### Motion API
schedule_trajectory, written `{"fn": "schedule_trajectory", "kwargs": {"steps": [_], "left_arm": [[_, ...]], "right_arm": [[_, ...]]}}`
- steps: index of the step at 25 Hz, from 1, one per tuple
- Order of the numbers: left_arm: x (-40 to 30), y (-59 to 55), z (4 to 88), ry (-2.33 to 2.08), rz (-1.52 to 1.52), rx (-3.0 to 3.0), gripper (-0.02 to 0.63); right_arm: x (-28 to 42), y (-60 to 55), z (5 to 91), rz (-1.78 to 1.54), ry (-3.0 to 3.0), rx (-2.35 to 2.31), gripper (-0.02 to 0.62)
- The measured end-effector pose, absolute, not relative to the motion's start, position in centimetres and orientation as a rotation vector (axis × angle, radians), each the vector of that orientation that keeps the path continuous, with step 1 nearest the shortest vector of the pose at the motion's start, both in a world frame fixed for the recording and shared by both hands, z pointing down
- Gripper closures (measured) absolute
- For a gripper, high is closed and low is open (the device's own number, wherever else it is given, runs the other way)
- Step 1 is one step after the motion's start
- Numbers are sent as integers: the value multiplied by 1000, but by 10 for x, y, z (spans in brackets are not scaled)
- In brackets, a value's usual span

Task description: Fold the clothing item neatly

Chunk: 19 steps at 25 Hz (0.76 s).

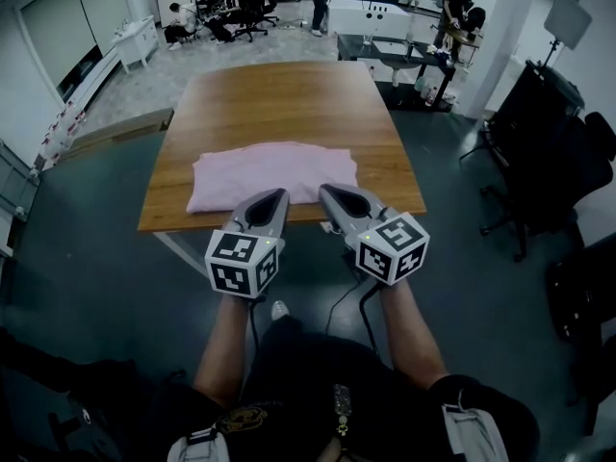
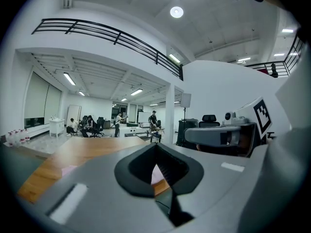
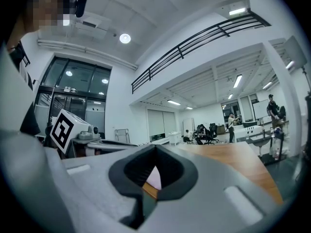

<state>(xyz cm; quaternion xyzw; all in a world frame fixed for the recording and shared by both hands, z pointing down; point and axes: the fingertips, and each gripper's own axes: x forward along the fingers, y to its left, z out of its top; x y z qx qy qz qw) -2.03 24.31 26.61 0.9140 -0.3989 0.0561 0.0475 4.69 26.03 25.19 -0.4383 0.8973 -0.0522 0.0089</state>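
1. The wooden counter (image 1: 279, 104) is the largest thing here. Its far half is bare, and the only thing it carries is the clothing item.

2. The pink garment (image 1: 269, 173) lies flat on the counter's near half, close to the near edge and with its long side parallel to that edge. It reaches nearer the left edge than the right. It shows as a tidy, broad rectangle with no sleeve or collar sticking out, so I judge that at least one fold is made and the task is well along. One more fold to halve the width, or a final smoothing, may be all that is left. The near left corner looks slightly rounded and loose.

3. The left gripper (image 1: 278, 195) is held over the counter's near edge and points almost level toward the far edge. Its fingers (image 1: 262, 212) are pressed together at the tips with nothing between them. In the left gripper view, the pink behind the tips is the garment lying lower down.

4. The right gripper (image 1: 327, 192) is just beside the left one, and its tips are likewise together and empty. In the head view both tips overlap the garment's near hem, right of its middle. They appear raised above the cloth rather than touching it, though the height cannot be told exactly.
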Motion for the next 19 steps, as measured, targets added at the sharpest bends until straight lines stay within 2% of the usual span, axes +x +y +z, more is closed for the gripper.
{"fn": "schedule_trajectory", "kwargs": {"steps": [19], "left_arm": [[-15, 258, 259, -1208, 183, 2802, 598]], "right_arm": [[48, 270, 251, -176, 2796, -1360, 594]]}}
